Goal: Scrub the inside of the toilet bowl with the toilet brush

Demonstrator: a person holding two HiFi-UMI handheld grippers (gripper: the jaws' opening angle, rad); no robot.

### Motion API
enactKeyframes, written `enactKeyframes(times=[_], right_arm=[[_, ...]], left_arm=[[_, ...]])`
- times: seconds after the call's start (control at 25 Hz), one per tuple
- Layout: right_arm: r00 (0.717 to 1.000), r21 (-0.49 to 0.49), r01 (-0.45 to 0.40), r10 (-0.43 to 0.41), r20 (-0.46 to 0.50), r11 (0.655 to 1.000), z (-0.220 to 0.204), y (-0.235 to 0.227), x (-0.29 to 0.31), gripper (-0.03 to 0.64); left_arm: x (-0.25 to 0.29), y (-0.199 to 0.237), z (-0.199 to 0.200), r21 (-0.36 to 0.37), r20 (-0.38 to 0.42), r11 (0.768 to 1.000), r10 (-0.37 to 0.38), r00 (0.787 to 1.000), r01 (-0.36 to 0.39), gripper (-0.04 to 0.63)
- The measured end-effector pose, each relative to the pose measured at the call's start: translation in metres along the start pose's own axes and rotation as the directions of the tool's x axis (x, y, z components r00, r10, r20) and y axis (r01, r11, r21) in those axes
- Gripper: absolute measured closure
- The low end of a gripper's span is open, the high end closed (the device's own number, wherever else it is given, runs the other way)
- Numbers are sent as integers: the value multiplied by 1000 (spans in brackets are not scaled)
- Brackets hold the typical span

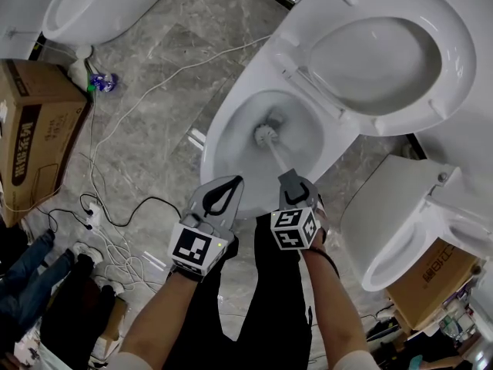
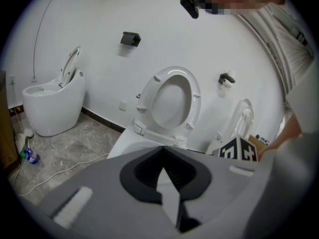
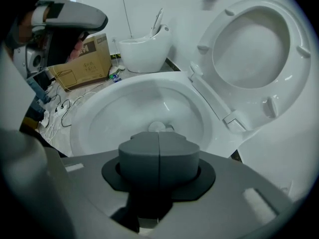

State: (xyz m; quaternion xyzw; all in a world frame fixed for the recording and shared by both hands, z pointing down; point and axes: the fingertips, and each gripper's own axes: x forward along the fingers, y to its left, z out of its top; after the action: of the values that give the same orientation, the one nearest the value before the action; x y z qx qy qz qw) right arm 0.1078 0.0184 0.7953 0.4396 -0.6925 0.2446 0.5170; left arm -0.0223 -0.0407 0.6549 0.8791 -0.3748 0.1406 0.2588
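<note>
The white toilet bowl (image 1: pixel 231 141) stands in the middle of the head view with its seat and lid (image 1: pixel 385 52) raised. The toilet brush (image 1: pixel 266 136) has its bristle head down inside the bowl, and its pale handle slants back to my right gripper (image 1: pixel 293 185), which is shut on it. In the right gripper view the jaws (image 3: pixel 158 143) are pressed together, and the brush head (image 3: pixel 158 127) peeks out just above them inside the bowl (image 3: pixel 109 113). My left gripper (image 1: pixel 223 194) hovers at the bowl's near rim, open and empty (image 2: pixel 164 173).
A cardboard box (image 1: pixel 35 137) lies at the left, with cables (image 1: pixel 115 206) trailing over the grey marble floor. A second toilet (image 1: pixel 100 2) stands at the top left. A third one (image 1: pixel 416 222) is close on the right, with another box (image 1: pixel 435 276) beside it.
</note>
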Motion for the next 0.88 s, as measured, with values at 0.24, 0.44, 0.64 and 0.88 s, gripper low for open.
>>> enactKeyframes(times=[0.24, 0.44, 0.64, 0.88], right_arm=[[999, 41, 32, -32, -10, 999, 9, 3, 15, 457], [997, 35, 71, -69, -39, 997, 16, -10, 36, 457], [994, 26, 93, -91, -57, 995, 24, -19, 57, 457], [990, -25, 110, -112, -83, 994, 30, -17, 81, 457]], left_arm=[[2, 3, 3, -10, 8, 1000, 0, 1000, 0, 591], [11, 3, -1, -6, 7, 1000, -8, 1000, 8, 591], [16, 10, -2, 0, 2, 1000, -2, 1000, 2, 591], [22, 19, -4, -3, 3, 1000, 6, 1000, -6, 591]])
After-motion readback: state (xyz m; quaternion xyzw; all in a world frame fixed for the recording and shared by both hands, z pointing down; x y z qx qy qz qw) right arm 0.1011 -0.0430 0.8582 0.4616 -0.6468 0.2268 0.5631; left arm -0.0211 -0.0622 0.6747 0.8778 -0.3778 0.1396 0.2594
